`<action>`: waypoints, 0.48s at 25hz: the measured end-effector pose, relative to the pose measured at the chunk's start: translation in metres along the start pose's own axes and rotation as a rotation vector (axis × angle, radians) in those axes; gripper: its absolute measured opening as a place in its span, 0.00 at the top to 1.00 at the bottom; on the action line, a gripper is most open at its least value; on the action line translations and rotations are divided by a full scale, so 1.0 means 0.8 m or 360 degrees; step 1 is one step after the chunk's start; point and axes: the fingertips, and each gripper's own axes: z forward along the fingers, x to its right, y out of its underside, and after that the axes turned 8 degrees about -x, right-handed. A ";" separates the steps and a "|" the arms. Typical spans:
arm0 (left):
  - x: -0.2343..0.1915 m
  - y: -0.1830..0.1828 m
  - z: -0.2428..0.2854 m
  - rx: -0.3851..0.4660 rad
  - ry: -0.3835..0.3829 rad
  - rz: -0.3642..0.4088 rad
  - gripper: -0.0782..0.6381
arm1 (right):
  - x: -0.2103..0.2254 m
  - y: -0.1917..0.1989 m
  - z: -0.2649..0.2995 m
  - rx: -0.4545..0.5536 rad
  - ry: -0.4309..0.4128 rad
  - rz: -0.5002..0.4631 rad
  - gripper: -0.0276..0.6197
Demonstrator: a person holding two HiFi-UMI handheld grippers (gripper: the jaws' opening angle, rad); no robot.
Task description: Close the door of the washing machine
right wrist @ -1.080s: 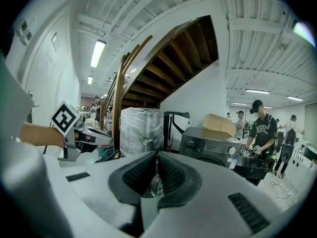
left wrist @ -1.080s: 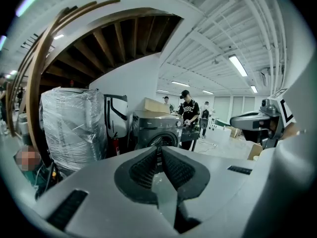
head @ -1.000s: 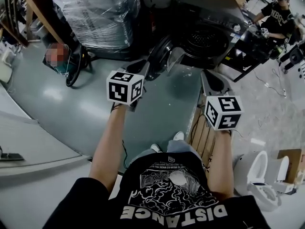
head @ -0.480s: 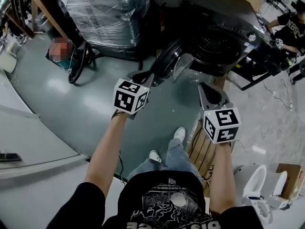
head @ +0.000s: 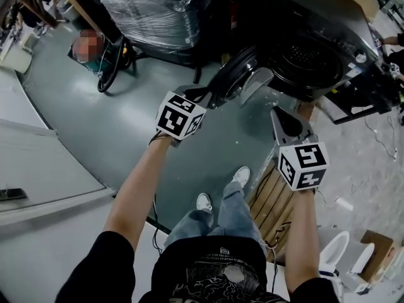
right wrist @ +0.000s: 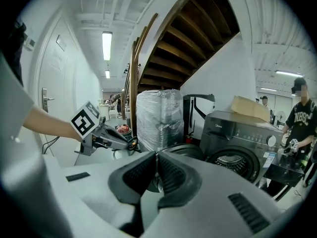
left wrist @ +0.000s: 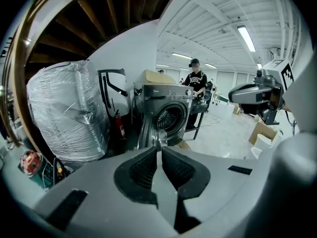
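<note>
Washing machine (head: 334, 24) is standing at the upper right of the head view: dark grey, front-loading, drum mouth (head: 307, 59) uncovered. The door (head: 232, 76) is hanging wide open, swung out to the left of the opening, its clear bowl (head: 255, 84) showing on the side toward the drum.

Left gripper (left wrist: 159, 150) is pointing downward at the door's outer edge, close to it but apart. Its pads are pressing together, nothing between them. In its own view the door is showing edge-on just past the tips.

Right gripper (right wrist: 156, 155) is hovering over the wooden pallet (head: 271, 194) lying beside the person's feet, aiming toward the door and drum mouth, apart from both. Its pads are also meeting (empty).

A plastic-wrapped bundle (head: 158, 5) is sitting left of the machine, a red fire extinguisher (left wrist: 120, 128) between the two. A cardboard box (right wrist: 250, 108) is resting on the machine's top. Another person (left wrist: 196, 83) is standing farther back at a table.
</note>
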 end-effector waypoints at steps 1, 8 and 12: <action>-0.003 0.001 0.008 -0.0012 -0.0004 0.0001 0.85 | 0.001 0.003 0.007 -0.0006 -0.0013 -0.0005 0.92; -0.036 0.022 0.067 -0.0114 -0.0016 -0.0057 0.84 | 0.016 0.021 0.054 -0.0061 -0.0120 -0.0019 0.92; -0.051 0.030 0.106 -0.0159 -0.0008 -0.0062 0.75 | 0.030 0.035 0.087 -0.0106 -0.0173 -0.0039 0.92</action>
